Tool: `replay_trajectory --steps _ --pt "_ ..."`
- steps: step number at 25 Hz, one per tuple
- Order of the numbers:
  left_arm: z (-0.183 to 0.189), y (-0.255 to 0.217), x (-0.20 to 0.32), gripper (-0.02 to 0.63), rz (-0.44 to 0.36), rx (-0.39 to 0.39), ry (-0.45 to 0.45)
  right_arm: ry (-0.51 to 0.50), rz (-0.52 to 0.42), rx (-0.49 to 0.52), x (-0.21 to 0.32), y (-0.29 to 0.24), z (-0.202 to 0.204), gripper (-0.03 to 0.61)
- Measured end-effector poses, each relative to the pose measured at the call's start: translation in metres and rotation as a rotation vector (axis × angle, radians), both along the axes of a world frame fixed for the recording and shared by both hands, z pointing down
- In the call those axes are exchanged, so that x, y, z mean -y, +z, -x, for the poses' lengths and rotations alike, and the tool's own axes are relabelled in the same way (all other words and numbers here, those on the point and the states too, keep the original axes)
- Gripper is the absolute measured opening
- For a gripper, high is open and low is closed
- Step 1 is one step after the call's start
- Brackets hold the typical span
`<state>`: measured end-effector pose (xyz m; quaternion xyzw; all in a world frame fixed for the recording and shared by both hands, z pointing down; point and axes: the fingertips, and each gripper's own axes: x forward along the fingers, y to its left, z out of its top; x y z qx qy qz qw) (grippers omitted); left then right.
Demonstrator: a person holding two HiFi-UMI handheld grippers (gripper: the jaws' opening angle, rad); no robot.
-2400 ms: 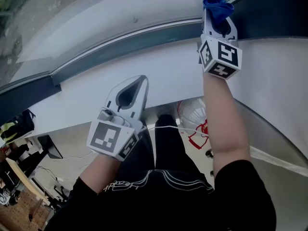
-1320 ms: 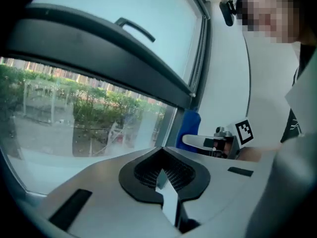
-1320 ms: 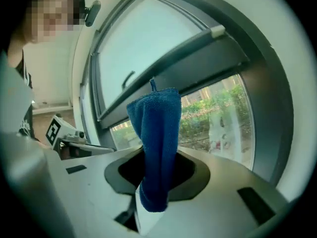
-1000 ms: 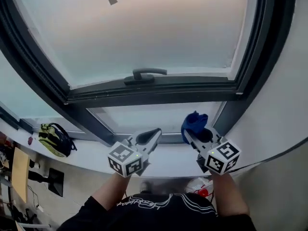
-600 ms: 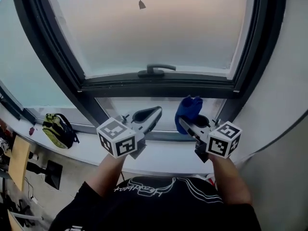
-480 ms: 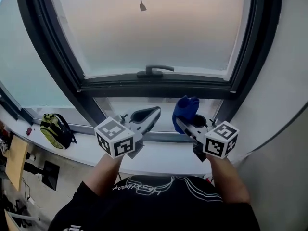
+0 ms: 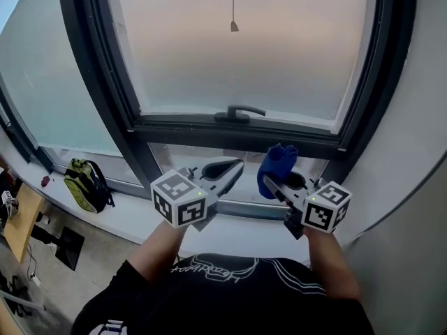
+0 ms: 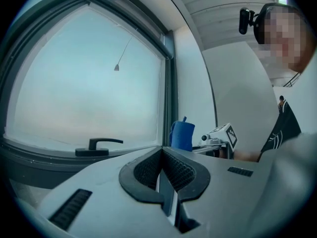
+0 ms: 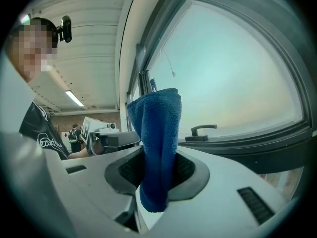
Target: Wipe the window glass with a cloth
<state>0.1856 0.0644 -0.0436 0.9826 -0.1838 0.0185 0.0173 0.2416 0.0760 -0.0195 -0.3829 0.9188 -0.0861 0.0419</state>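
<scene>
The window glass is a large frosted pane in a dark frame, with a dark handle at its lower edge. My right gripper is shut on a folded blue cloth that stands up out of its jaws, below the pane and apart from it. In the right gripper view the cloth hangs between the pads with the glass behind. My left gripper is shut and empty, level with the right one; the left gripper view shows its jaws closed and the cloth beside.
A white sill runs under the lower pane. A green backpack lies at its left end. A pull cord hangs before the glass. A white wall bounds the right side. Furniture shows on the floor at lower left.
The view has risen from the sill to the window, then shifted so the frame sits more to the right. Both grippers stay side by side below the handle, the right still holding the cloth.
</scene>
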Motion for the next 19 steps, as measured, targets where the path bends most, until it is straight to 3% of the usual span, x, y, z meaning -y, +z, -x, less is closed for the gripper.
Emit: replay_trajectory --steps 19 --pt "-0.019 -0.002 -0.009 0.003 -0.001 0.006 -0.006 0.009 -0.027 0.047 -0.004 -0.003 -0.015 0.092"
